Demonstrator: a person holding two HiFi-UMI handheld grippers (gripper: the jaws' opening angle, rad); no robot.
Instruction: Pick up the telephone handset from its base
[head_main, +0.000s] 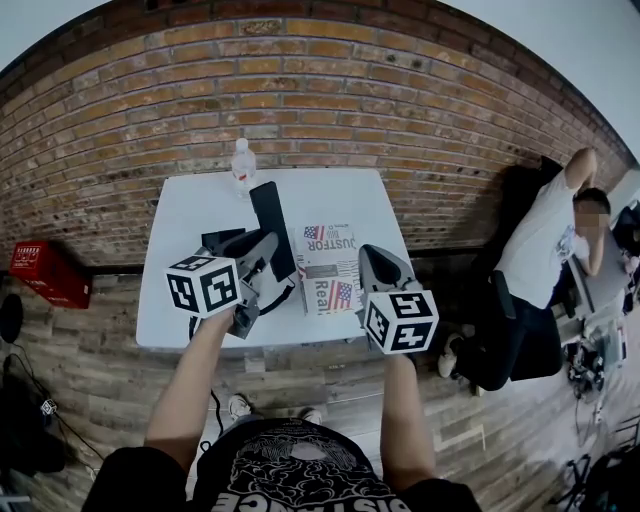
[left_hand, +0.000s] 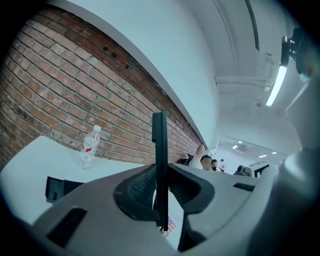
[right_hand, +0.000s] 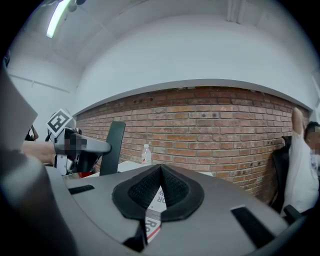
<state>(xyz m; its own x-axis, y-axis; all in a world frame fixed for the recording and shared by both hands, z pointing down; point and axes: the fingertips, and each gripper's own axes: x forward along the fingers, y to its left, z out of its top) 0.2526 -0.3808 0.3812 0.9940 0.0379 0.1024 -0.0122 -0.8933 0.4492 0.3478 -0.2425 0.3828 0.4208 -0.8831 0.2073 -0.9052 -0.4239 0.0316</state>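
Head view: left gripper (head_main: 262, 248) holds the telephone handset (head_main: 270, 215), a flat black slab standing tilted above the near-left part of the white table (head_main: 195, 205). The black base (head_main: 221, 238) sits on the table just left of the gripper and appears apart from the handset. A water bottle (head_main: 242, 163) is at the far edge and a magazine (head_main: 328, 268) lies at centre. The right gripper (head_main: 375, 258) hovers over the near-right side, beside the magazine.

Left gripper view: the jaws stand partly apart and clamp the handset edge-on, both pads (left_hand: 140, 189) against its faces. The base is low at left, clear of the slab.

Right gripper view: the jaws are brought together with nothing between them; only the magazine shows through the slit below.

Judgement: the lift looks essentially done and the step in hand is carrying the handset clear. Next calls for a steady clamp, keeping the slab from pivoting. I cannot tell whether a cord is attached.
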